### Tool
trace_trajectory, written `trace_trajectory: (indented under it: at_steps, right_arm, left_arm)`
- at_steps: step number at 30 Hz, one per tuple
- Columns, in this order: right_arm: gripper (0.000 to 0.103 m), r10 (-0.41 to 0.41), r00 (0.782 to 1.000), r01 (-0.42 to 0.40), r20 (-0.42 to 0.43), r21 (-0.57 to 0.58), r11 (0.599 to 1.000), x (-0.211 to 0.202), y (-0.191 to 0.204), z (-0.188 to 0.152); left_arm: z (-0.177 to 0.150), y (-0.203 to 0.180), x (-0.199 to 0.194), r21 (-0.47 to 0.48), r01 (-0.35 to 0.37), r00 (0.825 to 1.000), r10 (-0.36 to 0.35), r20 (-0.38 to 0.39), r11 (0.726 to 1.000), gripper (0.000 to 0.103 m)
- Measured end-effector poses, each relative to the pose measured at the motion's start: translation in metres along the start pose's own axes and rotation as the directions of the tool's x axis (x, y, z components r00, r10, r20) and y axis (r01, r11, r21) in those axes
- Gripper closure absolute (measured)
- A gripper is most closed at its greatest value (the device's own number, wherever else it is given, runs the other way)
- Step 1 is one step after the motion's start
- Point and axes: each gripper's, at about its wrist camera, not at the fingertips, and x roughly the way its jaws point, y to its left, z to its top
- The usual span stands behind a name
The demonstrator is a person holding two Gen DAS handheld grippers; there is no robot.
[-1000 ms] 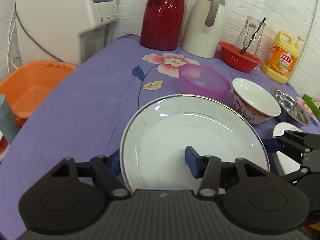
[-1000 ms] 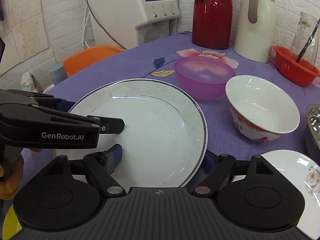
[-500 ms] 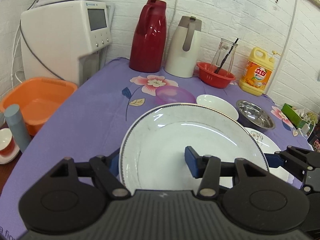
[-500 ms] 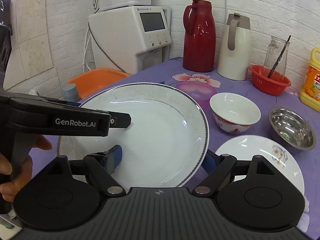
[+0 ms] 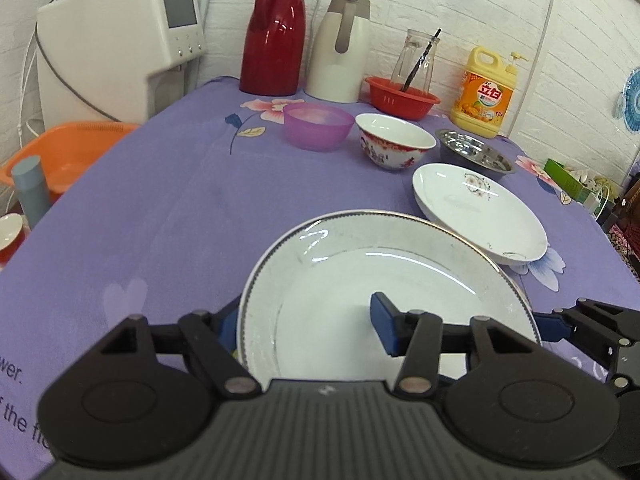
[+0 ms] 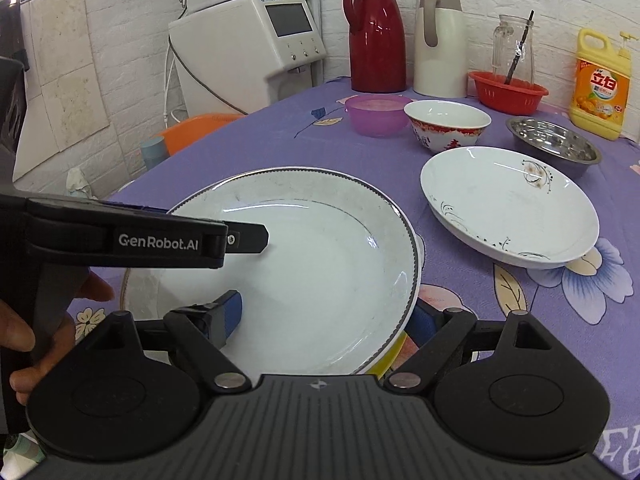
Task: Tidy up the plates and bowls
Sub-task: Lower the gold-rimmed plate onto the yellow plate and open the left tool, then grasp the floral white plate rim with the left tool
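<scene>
Both grippers hold large rimmed plate [image 5: 384, 292] above desk [image 5: 168, 208]: left gripper [image 5: 308, 326] fingers clamp near rim, right gripper [image 6: 328, 312] fingers clamp opposite rim. Flowered plate [image 6: 508, 204] lies ahead-right, nearer right gripper; likely stacking target.

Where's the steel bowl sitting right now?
In both wrist views the steel bowl sits at the far right of the table, just behind the flowered plate, right of the red-patterned bowl, in front of the yellow detergent bottle.

Bare purple tablecloth [image 5: 168, 208] left, flowered plate [image 5: 480, 212] crowding right
</scene>
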Motion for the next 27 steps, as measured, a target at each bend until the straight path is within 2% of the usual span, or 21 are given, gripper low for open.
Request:
trace_trajectory:
  at_steps: [4, 9, 12, 14, 18, 21, 27]
  right_arm:
    - [0.000, 0.007, 1.000, -0.007, 0.017, 0.008, 1.000, -0.002, 0.001, -0.008]
    - [0.000, 0.029, 0.998, -0.034, 0.057, 0.083, 0.996, -0.010, -0.008, -0.012]
    - [0.000, 0.036, 0.997, -0.045, 0.075, 0.115, 0.992, -0.013, -0.011, -0.013]
    - [0.000, 0.013, 0.996, -0.024, 0.085, 0.124, 0.992, -0.014, -0.013, -0.013]
    - [0.000, -0.007, 0.986, -0.020, 0.165, 0.164, 0.986, -0.027, -0.026, -0.011]
    - [0.000, -0.049, 0.977, 0.011, 0.207, 0.182, 0.983, -0.037, -0.043, -0.004]
    - [0.000, -0.234, 0.950, 0.188, 0.205, 0.219, 0.957, -0.038, -0.106, 0.012]
  left_arm:
    - [-0.009, 0.001, -0.001, 0.011, 0.010, 1.000, -0.010, 0.020, 1.000, 0.045]
    - [-0.009, 0.005, -0.003, -0.007, 0.038, 0.999, -0.038, 0.035, 0.999, 0.037]
    - [-0.003, 0.002, -0.010, 0.017, 0.022, 0.996, -0.023, 0.082, 1.000, 0.034]
    - [0.002, -0.001, -0.016, 0.028, 0.009, 0.994, -0.012, 0.109, 1.000, 0.032]
    - [0.010, -0.002, -0.017, 0.030, 0.014, 0.992, -0.018, 0.123, 0.999, 0.031]
    - [0.015, -0.007, -0.011, 0.035, 0.027, 0.993, -0.031, 0.110, 0.999, 0.031]
    - [0.030, -0.026, 0.010, 0.042, 0.096, 0.993, -0.098, 0.069, 0.995, 0.031]
